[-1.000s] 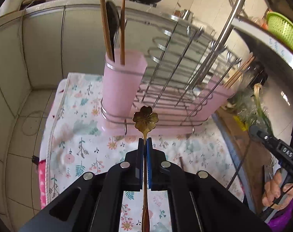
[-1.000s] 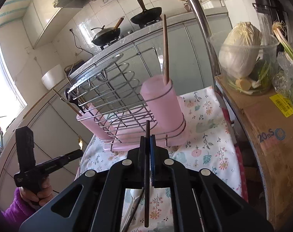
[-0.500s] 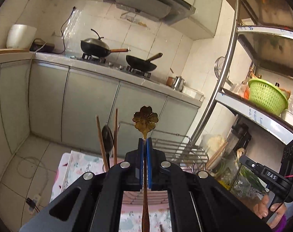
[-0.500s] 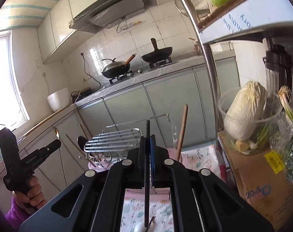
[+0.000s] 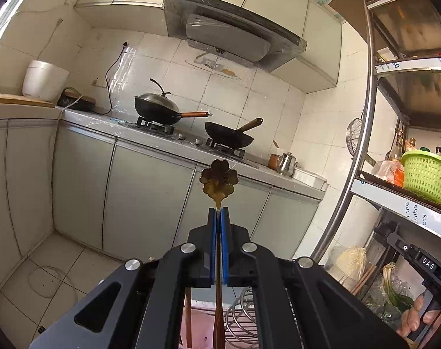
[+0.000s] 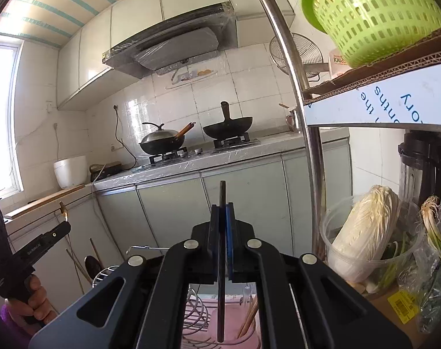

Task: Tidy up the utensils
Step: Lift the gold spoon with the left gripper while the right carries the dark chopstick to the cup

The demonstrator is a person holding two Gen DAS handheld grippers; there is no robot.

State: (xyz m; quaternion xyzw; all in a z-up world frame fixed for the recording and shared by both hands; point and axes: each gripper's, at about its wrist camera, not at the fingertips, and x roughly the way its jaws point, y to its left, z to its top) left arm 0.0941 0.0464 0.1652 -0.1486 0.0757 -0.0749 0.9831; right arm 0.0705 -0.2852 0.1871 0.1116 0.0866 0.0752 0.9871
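Clearly brass, flower-tipped spoon (image 5: 219, 178).

Left gripper (image 5: 219, 213) and right gripper (image 6: 223, 208) both point toward 12 o'clock, jaws clamped nearly together.

"DAS" stood on the right tool (image 5: 423, 261). The shelf edge strip (image 6: 389, 101), below the green basket (image 6: 374, 14), bore upside-down fragments "the", "onths", "ory"; a packet (image 6: 338, 59) beside the basket read "KAI".

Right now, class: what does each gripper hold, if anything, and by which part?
The left gripper pinches a gold spoon by its handle, just below the flower-shaped end. The right gripper pinches a dark, thin utensil near its upper end; its type cannot be told.
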